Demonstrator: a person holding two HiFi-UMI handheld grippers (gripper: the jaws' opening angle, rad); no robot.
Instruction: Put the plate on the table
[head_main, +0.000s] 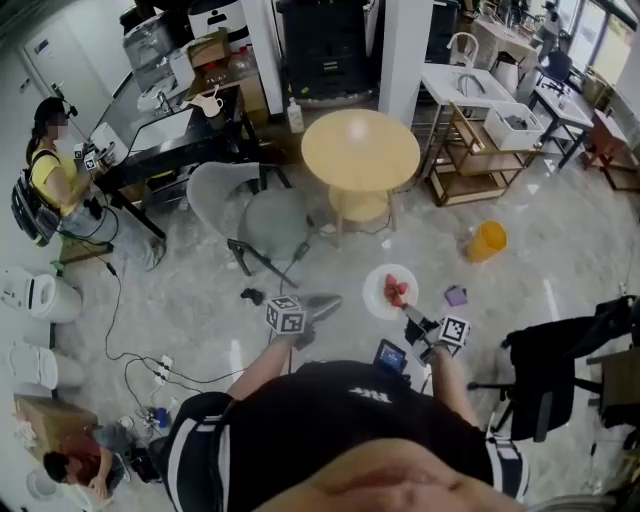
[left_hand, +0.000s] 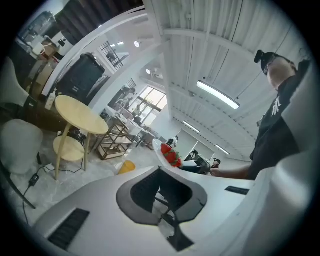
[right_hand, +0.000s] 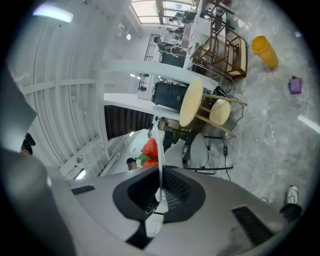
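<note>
Because the plate (head_main: 378, 279) has not yet reached the table (head_main: 360, 150), it is carried in the air over the floor, well short of the tabletop and in front of the person. It is gripped at its near rim only, which leaves the far side free to go down on the tabletop first. The strawberries (head_main: 396, 292) lie loose on it, so it has to be kept level, and the head view shows it roughly flat.

Right gripper (head_main: 408, 310): jaws nearly together, clamped on the thin rim. Its own view shows the plate edge-on between the pads, with the fruit just beyond them.

Left gripper (head_main: 322, 303): held just beside the plate, to its left, and not touching it. In its own view the jaws appear drawn together with nothing between them. It carries no load. In my judgement it stands by as a spare support.

Assessment: a one-sided grip on a loaded plate. Any tilt could roll the fruit off.
</note>
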